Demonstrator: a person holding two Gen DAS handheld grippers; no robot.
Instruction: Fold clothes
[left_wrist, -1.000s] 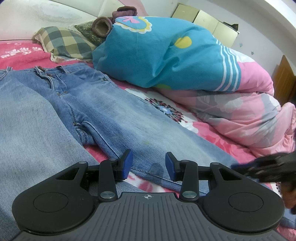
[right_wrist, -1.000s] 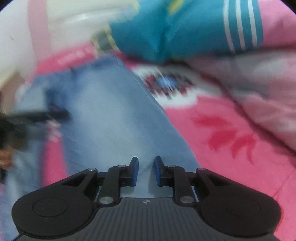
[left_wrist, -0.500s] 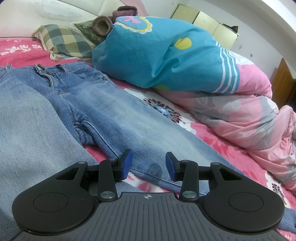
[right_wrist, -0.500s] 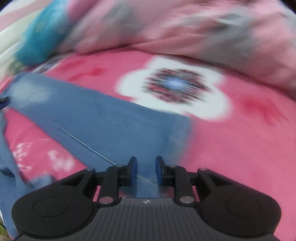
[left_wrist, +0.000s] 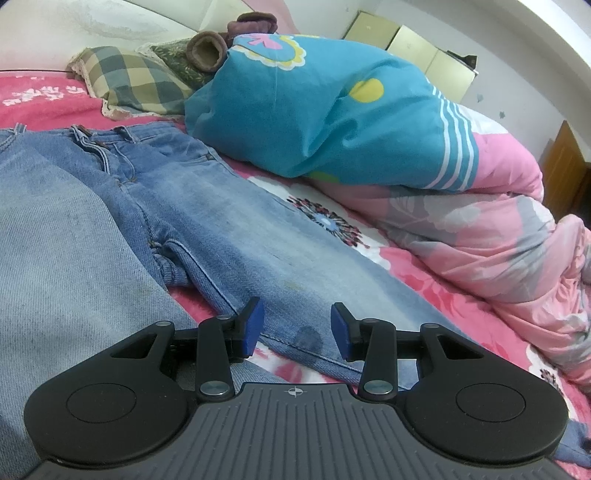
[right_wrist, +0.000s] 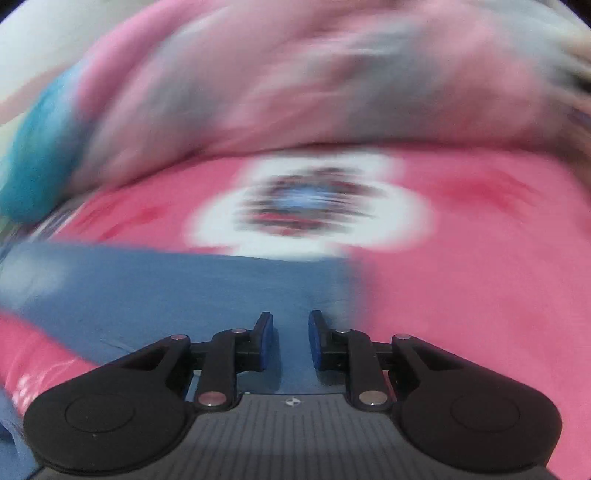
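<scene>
**A:** Start at your left gripper (left_wrist: 295, 330). How do its jaws stand?

**B:** Spread, with nothing pinched. They hover just over the inner seam of the jeans (left_wrist: 207, 221), near the knee of the leg that lies nearer the quilt (left_wrist: 332, 107). Your right gripper (right_wrist: 290, 343) has its jaws a narrow gap apart and closing, with only denim behind the gap, nothing pressed between the pads. It sits over the hem end of a jean leg, where the cloth stops against the pink sheet (right_wrist: 480, 295).

**A:** How will the denim handle?

**B:** I'd judge it heavy for cloth, and fairly stiff: it should hold a crease and drag rather than flutter. It's not slippery or fragile. Take hold at the hem with your right and at the seam or waistband with your left; the doubled edges look to give the pads most to bite on.

**A:** Counts?

**B:** One pair of jeans, two legs spread apart on the sheet, waistband toward the checked pillow (left_wrist: 136, 85). One blue-and-pink quilt heaped beyond the jeans, one checked pillow, and a second, greenish one behind it. The right view is too blurred to add more.
</scene>
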